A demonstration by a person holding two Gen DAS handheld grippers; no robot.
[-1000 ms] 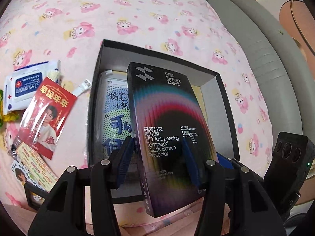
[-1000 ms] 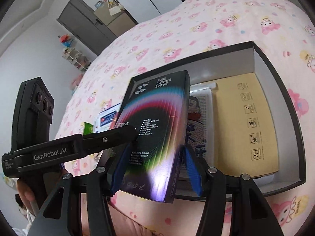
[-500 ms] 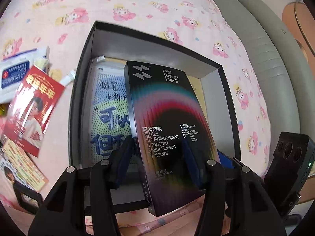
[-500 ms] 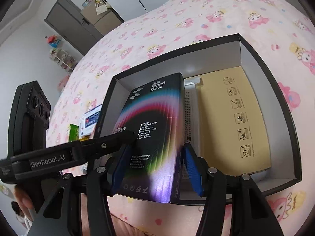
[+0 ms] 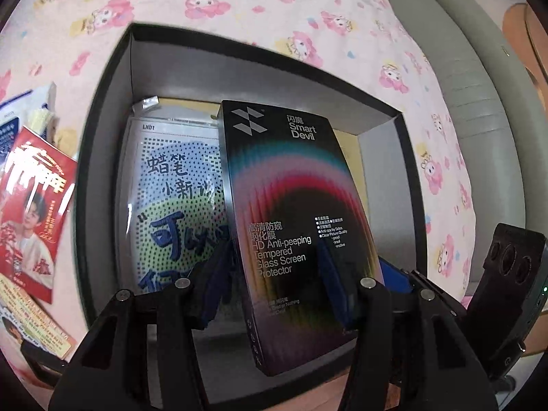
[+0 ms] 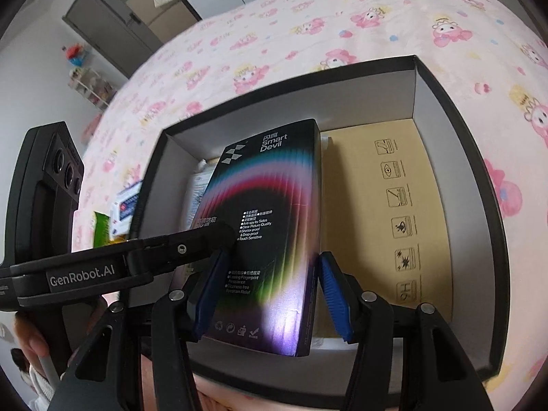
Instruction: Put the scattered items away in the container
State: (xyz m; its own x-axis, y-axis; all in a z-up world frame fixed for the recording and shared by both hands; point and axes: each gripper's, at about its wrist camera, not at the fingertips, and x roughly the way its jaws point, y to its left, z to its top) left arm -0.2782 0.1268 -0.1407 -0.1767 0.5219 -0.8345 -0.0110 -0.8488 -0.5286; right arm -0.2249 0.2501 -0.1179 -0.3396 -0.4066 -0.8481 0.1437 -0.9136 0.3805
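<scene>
The black box [image 5: 294,233] is clamped by the left hand-held gripper [image 5: 270,274] and the right hand-held gripper [image 6: 269,287]. It is held above the open container [image 6: 455,157] on the bed [image 6: 308,10].

Open black box [image 6: 455,109]: floor taken by tan packet [image 6: 383,205] at frame right, dotted sachet [image 5: 171,198] at left. Black carton [image 6: 274,226] fills centre. Bare bedsheet [image 6: 274,34] across upper frame.

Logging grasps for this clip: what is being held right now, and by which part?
The screen protector box, near its lower end: the left gripper and right gripper each clamp its long edges.
</scene>
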